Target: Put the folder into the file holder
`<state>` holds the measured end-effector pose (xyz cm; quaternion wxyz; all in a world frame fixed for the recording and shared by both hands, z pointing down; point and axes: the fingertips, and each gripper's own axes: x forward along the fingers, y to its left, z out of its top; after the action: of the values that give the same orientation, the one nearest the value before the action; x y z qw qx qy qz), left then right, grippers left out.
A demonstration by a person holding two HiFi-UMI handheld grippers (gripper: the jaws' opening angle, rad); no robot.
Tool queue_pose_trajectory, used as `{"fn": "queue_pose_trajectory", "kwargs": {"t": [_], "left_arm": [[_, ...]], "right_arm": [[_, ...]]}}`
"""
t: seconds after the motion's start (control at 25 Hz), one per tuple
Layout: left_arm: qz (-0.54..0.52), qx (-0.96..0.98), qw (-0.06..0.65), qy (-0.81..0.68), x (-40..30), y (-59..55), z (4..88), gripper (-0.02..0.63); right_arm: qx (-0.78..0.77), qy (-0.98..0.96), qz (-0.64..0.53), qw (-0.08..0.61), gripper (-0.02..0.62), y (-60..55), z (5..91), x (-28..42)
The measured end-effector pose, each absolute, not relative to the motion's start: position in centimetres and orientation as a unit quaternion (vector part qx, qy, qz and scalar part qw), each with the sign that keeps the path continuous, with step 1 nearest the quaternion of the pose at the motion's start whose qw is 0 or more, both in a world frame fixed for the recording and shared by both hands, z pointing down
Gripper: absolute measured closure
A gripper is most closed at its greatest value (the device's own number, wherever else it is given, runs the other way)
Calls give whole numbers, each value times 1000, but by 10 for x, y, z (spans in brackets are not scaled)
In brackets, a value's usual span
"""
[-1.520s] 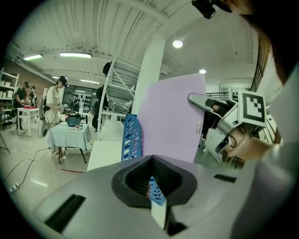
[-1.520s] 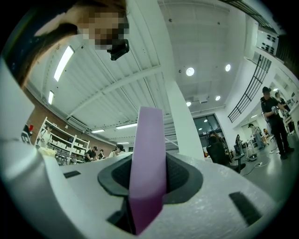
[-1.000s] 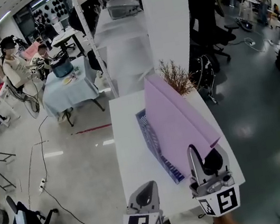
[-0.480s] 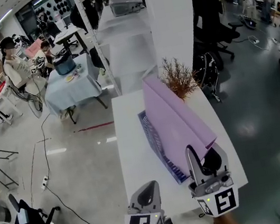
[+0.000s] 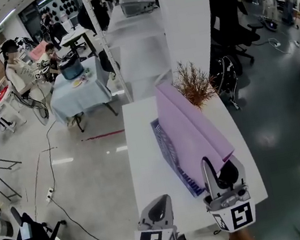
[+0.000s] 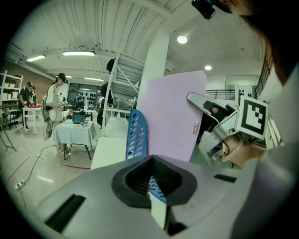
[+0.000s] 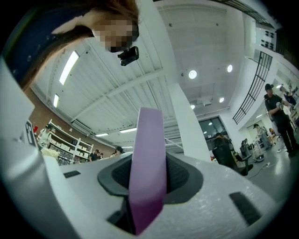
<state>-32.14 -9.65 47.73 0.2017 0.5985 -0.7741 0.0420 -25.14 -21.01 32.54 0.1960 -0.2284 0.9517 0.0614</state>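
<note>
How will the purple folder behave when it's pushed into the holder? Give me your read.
Probably fairly stiff: the purple folder, pinched at its near end by the right gripper, stays flat without drooping. Likely light, since that one narrow grip carries it. Being a broad sheet held at one end, it may twist or swing when it meets the blue file holder.

So the folder (image 5: 189,130) is a plain pale lilac, the file holder (image 5: 166,148) is blue with rows of little slots, the table (image 5: 147,169) is plain white, the dried twiggy plant (image 5: 194,84) above centre is rusty brown, and the tablecloth (image 5: 74,95) at upper left is light blue.
</note>
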Motion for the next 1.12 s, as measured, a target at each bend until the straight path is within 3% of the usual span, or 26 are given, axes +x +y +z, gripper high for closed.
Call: {"fn": "queue_pose_trajectory", "kwargs": {"t": [1.12], "left_arm": [[38, 605, 208, -767, -311, -105, 477, 601]], "right_arm": [[-223, 963, 36, 144, 443, -213, 373, -254]]}}
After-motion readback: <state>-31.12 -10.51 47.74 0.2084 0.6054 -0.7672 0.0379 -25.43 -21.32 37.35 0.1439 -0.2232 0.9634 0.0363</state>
